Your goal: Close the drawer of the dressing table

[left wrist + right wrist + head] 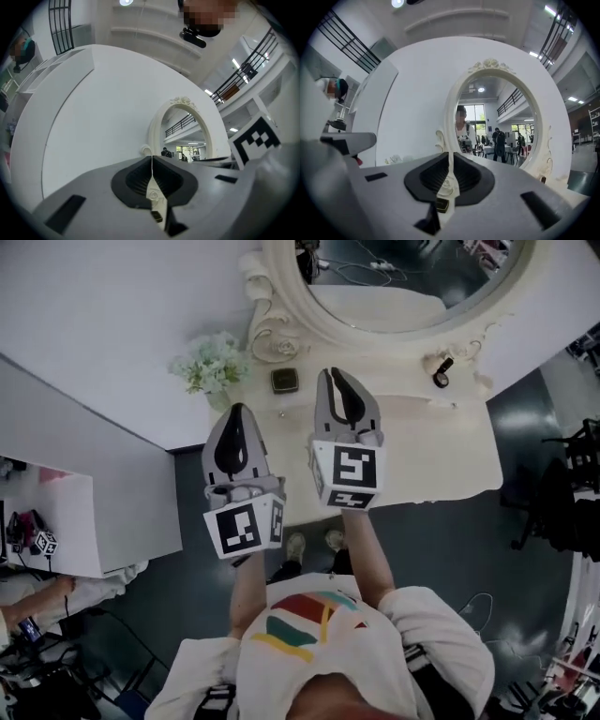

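No readable text, labels or numbers, at least at this resolution.

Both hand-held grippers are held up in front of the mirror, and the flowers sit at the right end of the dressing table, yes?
No. The head view shows the flowers at the left end of the dressing table; the rest is right.

Grey left gripper (236,411), right gripper (336,376), marker cubes (246,529) (345,472), white T-shirt (375,643)
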`<action>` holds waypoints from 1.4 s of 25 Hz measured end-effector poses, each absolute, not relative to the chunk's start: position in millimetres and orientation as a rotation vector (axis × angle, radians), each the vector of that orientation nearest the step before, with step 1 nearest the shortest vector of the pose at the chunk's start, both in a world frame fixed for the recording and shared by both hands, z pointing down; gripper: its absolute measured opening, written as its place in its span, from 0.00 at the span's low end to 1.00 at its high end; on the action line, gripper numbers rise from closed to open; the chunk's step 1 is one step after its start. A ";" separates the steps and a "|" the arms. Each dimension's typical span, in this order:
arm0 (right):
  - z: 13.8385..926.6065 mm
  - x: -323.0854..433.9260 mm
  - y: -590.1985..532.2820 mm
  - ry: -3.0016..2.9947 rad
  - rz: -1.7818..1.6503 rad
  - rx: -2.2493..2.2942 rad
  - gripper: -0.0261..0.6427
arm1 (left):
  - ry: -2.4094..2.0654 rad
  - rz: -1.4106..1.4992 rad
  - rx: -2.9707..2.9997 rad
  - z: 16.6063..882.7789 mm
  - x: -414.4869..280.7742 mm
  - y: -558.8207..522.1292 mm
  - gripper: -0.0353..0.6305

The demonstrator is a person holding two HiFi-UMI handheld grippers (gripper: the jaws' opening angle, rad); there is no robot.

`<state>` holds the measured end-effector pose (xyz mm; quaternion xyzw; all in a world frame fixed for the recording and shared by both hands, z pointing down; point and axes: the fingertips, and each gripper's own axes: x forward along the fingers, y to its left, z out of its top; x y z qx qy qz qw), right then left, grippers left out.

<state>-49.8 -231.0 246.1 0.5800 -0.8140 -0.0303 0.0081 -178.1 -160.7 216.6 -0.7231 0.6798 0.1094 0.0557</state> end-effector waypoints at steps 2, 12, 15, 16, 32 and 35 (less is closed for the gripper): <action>233.5 -42.7 -216.6 -2.572 -0.079 1.779 0.06 | 2.031 0.310 -2.191 203.8 -164.6 -152.1 0.06; 195.3 4.5 -145.7 -2.644 -0.262 1.816 0.04 | 1.982 0.247 -2.162 181.1 -128.5 -114.0 0.06; 199.5 14.6 -133.1 -2.637 -0.294 1.797 0.04 | 1.981 0.231 -2.159 184.0 -119.3 -112.1 0.06; 201.8 17.0 -131.1 -2.632 -0.300 1.793 0.04 | 1.980 0.226 -2.160 184.8 -116.5 -113.0 0.06; 229.4 23.2 -147.5 -2.651 -0.208 1.708 0.04 | 2.002 0.187 -2.126 192.8 -103.1 -113.9 0.06; 229.7 22.4 -152.0 -2.667 -0.209 1.710 0.04 | 2.015 0.183 -2.124 195.0 -105.9 -117.2 0.06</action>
